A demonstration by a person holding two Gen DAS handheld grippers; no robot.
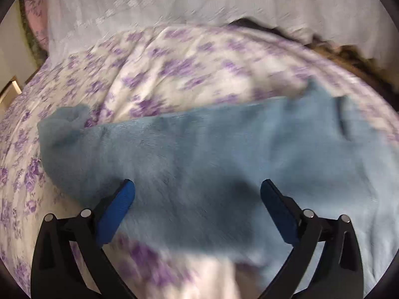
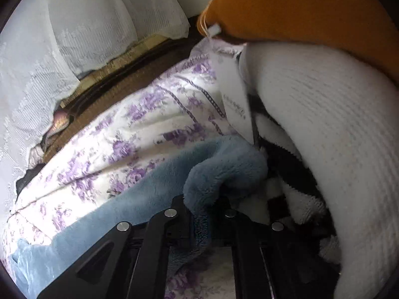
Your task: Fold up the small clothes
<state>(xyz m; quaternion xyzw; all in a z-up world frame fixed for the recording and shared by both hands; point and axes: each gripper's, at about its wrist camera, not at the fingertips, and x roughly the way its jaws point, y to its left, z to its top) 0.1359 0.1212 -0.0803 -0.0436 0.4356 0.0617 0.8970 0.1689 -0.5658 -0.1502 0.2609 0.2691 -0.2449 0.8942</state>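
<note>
I have a blue fleece garment (image 1: 224, 149) spread across the floral bedspread (image 1: 174, 69), and from the left wrist view it lies as a long band running side to side across my view, one end bunched into a soft roll at the left, the other trailing off to the right. Its long axis is across the bed rather than toward the lace curtain (image 1: 174, 0) at the back.

My left gripper (image 1: 197, 186) hangs over the near part of the cloth with its fingers wide apart and nothing between them. My right gripper (image 2: 203, 204) has its fingers pinched together on a bunched edge of the same fleece, which rises in a hump just past the tips.

I judge this fabric to be light, thick and thoroughly limp: it will drape and sag from any single pinch, and the plush pile should give the fingers decent friction, so slipping is less my worry than catching only one layer. I would take it at corners or along a hem, one gripper at each end of the short edge, so the fold falls straight.

To the right sit a white knitted garment (image 2: 324, 137), a black-and-white striped piece (image 2: 291, 174) and something mustard-coloured (image 2: 299, 12) above, close against the fleece.
</note>
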